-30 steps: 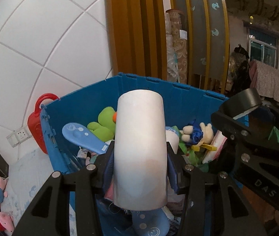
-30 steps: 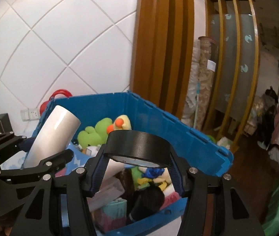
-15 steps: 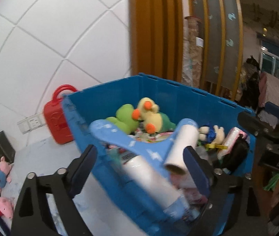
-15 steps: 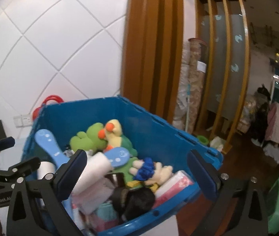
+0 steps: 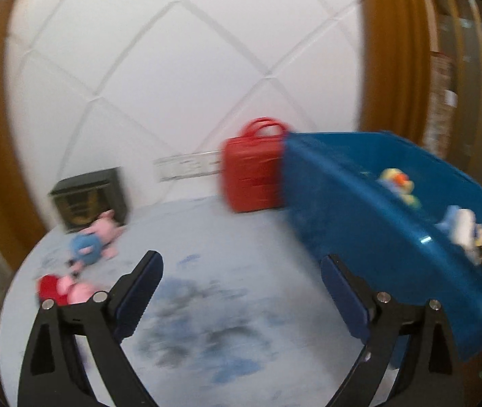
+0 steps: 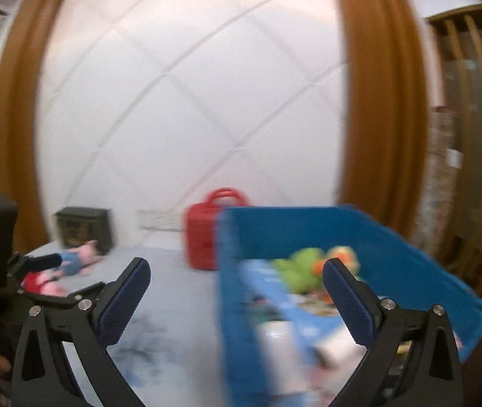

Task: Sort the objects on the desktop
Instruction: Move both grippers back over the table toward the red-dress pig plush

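Both views are smeared by motion blur. The left gripper (image 5: 242, 268) has nothing between its blue pads, and its jaws are opening, already spread wide over the pale, blue-stained tabletop (image 5: 207, 305). Ahead of it and to its left lie two pink plush pigs (image 5: 93, 240), one in blue and, nearer, one in red (image 5: 62, 290), with a dark box (image 5: 88, 196) behind them against the wall. To its right stands the blue crate (image 5: 376, 224), filled with toys, with a red case (image 5: 252, 176) just beside the crate's far corner. The right gripper (image 6: 235, 269) is spread wide and empty; its right finger sits over the blue crate (image 6: 393, 247), where a green plush (image 6: 300, 268) shows among blurred items, and its left finger is over the table.
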Available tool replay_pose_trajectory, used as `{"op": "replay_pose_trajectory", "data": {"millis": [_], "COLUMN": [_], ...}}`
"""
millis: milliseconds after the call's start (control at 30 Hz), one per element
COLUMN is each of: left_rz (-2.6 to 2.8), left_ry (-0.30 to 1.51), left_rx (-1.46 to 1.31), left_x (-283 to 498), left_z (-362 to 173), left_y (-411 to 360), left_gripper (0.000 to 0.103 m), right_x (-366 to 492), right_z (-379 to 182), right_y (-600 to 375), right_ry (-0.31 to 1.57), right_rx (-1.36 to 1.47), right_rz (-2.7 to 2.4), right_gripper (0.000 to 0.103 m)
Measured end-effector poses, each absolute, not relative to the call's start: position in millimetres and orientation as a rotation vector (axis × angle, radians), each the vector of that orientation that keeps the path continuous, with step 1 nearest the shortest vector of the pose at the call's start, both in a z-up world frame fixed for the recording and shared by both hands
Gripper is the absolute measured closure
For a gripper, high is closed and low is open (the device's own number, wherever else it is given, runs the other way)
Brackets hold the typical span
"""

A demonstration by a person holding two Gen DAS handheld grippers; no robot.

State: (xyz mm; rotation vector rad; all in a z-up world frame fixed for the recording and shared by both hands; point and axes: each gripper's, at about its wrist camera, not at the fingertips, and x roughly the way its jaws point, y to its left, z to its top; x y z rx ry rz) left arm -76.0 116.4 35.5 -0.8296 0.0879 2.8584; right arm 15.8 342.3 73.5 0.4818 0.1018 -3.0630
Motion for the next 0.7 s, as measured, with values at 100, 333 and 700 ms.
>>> {"op": "replay_pose_trajectory", "data": {"millis": [100, 333, 700], "left_rz": [2.93, 2.987, 2.921], "left_ry": [0.071, 0.022, -0.003], "left_rx": [-0.881, -1.113, -1.438], "left_x": [-78, -100, -155], "left_z": [23, -30, -125], "left_y": [44, -126, -296], "left_gripper": [0.007, 0.006, 0.006], "right_x": [-3, -59, -154], "right_z": [62, 13, -110], "right_y": [291, 140, -26], "right_ry": [0.103, 0.087, -0.003], "right_rx": [0.527, 0.719, 1.16], "right_rz": [-2.969, -2.805, -2.61], "right_gripper": [0.0, 0.0, 0.0]}}
